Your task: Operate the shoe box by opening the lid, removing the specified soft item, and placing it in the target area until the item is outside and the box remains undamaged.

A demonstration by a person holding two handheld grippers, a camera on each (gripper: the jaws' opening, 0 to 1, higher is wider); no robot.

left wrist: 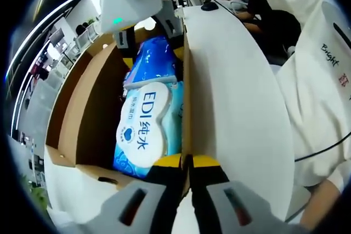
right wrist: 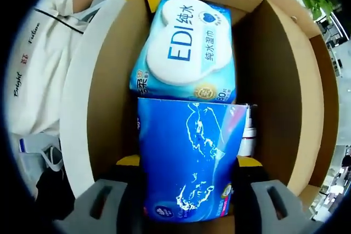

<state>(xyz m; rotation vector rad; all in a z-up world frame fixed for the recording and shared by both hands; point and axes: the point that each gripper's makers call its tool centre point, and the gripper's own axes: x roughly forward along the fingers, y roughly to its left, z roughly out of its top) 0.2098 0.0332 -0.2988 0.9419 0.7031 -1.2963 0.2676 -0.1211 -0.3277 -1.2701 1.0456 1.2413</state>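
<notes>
So the brown cardboard shoe box is sitting open and there are 2 soft packs inside it: a light blue wet wipes pack with a white cloud-shaped flip lid printed "EDI" and a glossy dark blue plastic pack with a water splash print. In the right gripper view the right gripper has its yellow-tipped jaws clamped on either side of the dark blue pack, which is still down in the box, long axis running along the box's length, its far end butting up against the wipes pack. There's also a small white bottle-ish thing wedged beside it, can't tell what exactly. In the left gripper view the left gripper is pinched shut on the box's side wall, with the white lid spread out to the right. The wipes pack lies lengthwise too, with the dark blue pack beyond it.
</notes>
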